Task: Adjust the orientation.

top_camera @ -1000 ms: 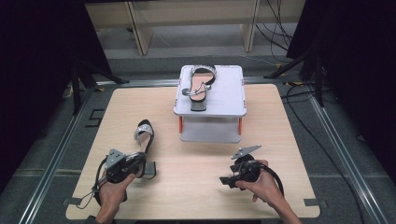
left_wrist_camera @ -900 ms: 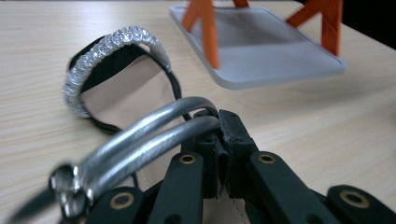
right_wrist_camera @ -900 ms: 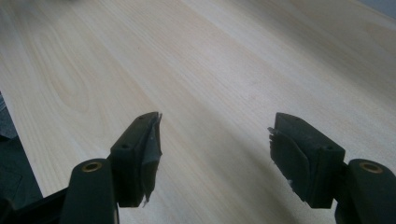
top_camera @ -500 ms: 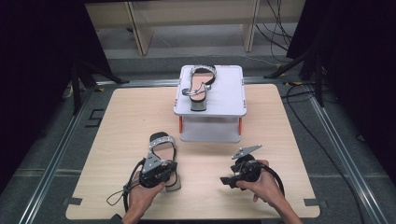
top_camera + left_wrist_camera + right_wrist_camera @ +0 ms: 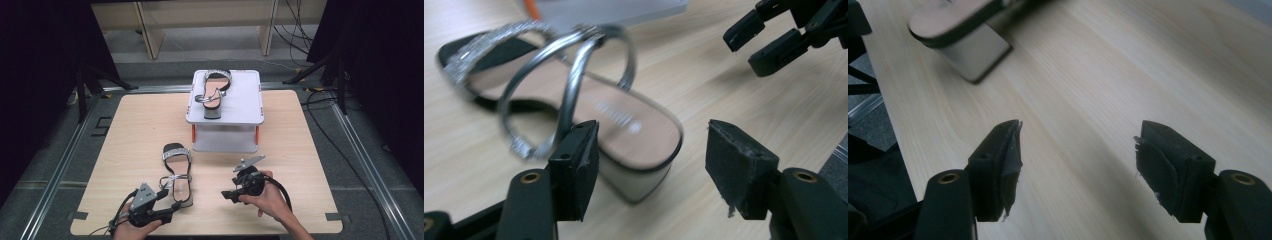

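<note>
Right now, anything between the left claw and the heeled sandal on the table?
Nothing visible. The left claw is open, and the beige block-heel sandal with silver straps lies straight ahead of it on the light wooden table. The right claw sits off to the side, apart.

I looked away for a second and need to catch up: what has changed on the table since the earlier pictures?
The left claw dragged the sandal from the table's left side toward the middle, then its jaws have just been opening, letting go with the heel between them. The right claw, the sandal on the stand and the white stand stayed put.
</note>
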Available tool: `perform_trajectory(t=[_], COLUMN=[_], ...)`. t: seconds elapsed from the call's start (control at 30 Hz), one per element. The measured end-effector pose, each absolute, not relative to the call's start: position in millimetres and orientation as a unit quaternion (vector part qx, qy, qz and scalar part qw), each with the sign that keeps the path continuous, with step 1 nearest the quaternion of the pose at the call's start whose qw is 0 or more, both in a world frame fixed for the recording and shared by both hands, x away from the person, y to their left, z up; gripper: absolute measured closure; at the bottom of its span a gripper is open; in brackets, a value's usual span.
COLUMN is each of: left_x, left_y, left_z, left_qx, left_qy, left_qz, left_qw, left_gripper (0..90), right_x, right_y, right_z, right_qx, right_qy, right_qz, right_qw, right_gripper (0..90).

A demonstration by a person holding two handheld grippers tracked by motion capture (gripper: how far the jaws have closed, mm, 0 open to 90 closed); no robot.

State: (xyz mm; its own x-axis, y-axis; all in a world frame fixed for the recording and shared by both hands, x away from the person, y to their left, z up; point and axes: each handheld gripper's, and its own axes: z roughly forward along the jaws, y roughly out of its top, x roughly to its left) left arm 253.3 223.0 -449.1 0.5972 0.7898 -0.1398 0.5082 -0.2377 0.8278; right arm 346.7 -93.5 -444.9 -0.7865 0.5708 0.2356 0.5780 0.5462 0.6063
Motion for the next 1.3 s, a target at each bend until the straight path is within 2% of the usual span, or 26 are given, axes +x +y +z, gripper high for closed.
perform_trajectory(t=[0.2,0.37,0.57,0.67,0.7,0.73,0.77,0.83,0.93,1.03,1.3], left_x=[243.0,242.0,245.4,246.2,246.0,246.4,246.2,245.9,245.5,244.9,245.1], left_y=[253.6,274.4,293.6,296.1,294.5,295.1,294.3,294.1,293.3,292.8,294.2], left_z=[-463.7,-470.3,-477.5,-479.1,-479.4,-478.8,-478.4,-479.8,-480.6,-479.6,-480.0], left_qx=[0.768,0.762,0.749,0.753,0.748,0.753,0.752,0.755,0.756,0.75,0.75], left_qy=[0.451,0.471,0.499,0.499,0.5,0.497,0.495,0.493,0.495,0.496,0.499], left_qz=[0.151,0.165,0.174,0.176,0.173,0.178,0.177,0.178,0.174,0.173,0.175], left_qw=[0.429,0.413,0.398,0.39,0.401,0.393,0.398,0.394,0.391,0.401,0.397], left_gripper=[33.7,31.5,30.5,30.4,30.3,30.3,30.3,30.4,30.4,30.4,30.4], right_x=[349.7,358.7,368.3,373.6,374.6,374.6,374.8,375.5,375.7,381.1,383.6], right_y=[-57.8,-20.3,3.0,11.3,14.2,14.2,14.6,12.9,8.5,-0.6,-40.4], right_z=[-438.7,-437.2,-442.0,-444.8,-444.5,-444.5,-444.5,-445.0,-441.7,-438.7,-434.1], right_qx=[-0.295,-0.267,-0.247,-0.237,-0.219,-0.219,-0.21,-0.199,-0.204,-0.201,-0.195], right_qy=[-0.887,-0.897,-0.901,-0.901,-0.909,-0.909,-0.914,-0.913,-0.916,-0.918,-0.926], right_qz=[-0.356,-0.352,-0.356,-0.361,-0.35,-0.35,-0.343,-0.352,-0.343,-0.334,-0.321], right_qw=[0.006,-0.006,-0.027,-0.027,-0.046,-0.046,-0.06,-0.052,-0.048,-0.066,-0.05], right_gripper=[40.0,46.5,52.9,60.6,69.6,69.6,72.4,80.1,81.6,82.4,82.7])
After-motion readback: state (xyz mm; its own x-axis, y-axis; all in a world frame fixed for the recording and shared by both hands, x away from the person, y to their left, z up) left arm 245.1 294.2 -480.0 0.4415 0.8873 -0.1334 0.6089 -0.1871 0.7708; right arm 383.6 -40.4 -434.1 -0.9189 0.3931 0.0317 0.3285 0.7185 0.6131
